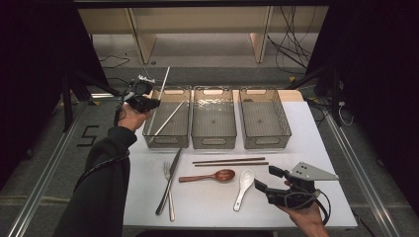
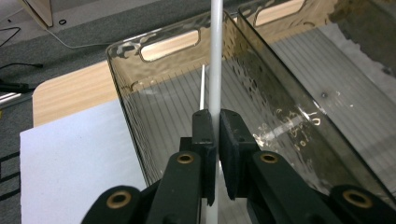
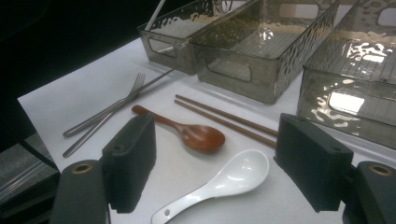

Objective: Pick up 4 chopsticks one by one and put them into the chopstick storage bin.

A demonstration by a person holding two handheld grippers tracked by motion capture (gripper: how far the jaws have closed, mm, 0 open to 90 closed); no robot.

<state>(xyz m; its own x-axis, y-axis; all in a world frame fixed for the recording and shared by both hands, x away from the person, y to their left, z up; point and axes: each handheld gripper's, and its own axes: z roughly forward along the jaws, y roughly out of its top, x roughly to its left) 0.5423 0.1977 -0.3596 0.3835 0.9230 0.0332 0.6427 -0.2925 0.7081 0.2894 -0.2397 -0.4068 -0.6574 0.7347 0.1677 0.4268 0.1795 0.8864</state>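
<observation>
My left gripper (image 1: pixel 156 102) (image 2: pixel 215 119) hangs over the left edge of the left smoky plastic bin (image 1: pixel 166 140) (image 2: pixel 140 135). It is shut on a white chopstick (image 1: pixel 164 81) (image 2: pixel 215 51), which rises steeply from the jaws. A second white chopstick (image 1: pixel 169 117) (image 2: pixel 202 88) lies slanted inside that bin. My right gripper (image 1: pixel 264 177) (image 3: pixel 215 137) stands open just above the table's front right. A white ceramic spoon (image 1: pixel 243 187) (image 3: pixel 229 179) lies on the table below the gap between its jaws, untouched.
Two more bins, middle (image 1: pixel 214 140) and right (image 1: pixel 267 140), stand side by side, both bare. On the white sheet lie a pair of brown chopsticks (image 1: pixel 230 161) (image 3: pixel 224 119), a wooden spoon (image 1: pixel 210 176) (image 3: pixel 196 136), a fork (image 1: pixel 168 187) and a knife (image 1: pixel 170 177).
</observation>
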